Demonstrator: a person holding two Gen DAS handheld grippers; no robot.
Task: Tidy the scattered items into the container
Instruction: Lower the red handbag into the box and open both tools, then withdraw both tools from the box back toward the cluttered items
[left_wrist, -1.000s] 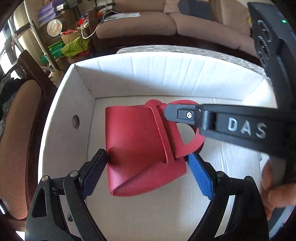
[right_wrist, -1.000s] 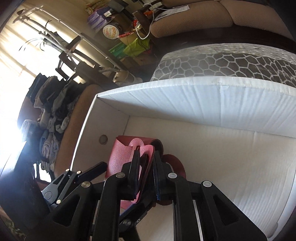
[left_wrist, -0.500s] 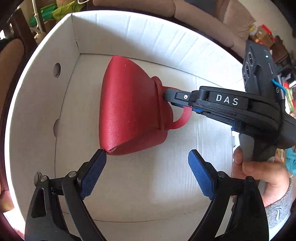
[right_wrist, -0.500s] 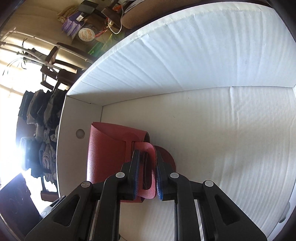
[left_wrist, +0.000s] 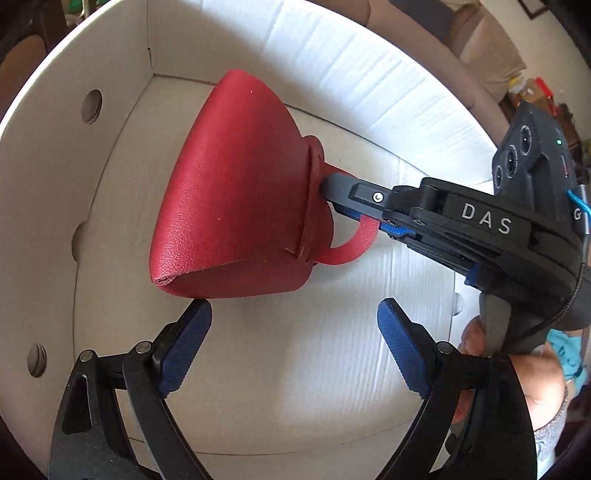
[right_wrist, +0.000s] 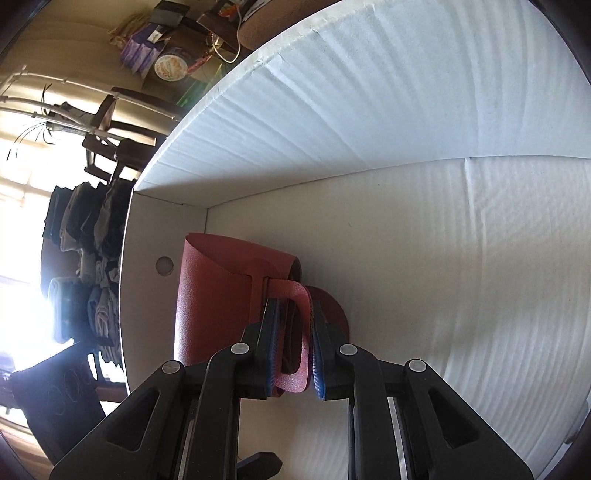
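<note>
A red leather-like pouch with a loop handle is inside the white cardboard box, near its left wall. My right gripper comes in from the right and is shut on the pouch's handle; in the right wrist view the handle sits pinched between its blue pads, gripper. My left gripper is open and empty, just in front of the pouch's near edge, above the box floor.
The box wall on the left has round holes. Outside the box, a sofa is at the back, and a chair with stacked clothes and shelves with clutter stand to the left.
The right gripper has lowered the pouch deeper into the box and toward its left wall. The left gripper has stayed open and followed down into the box.
</note>
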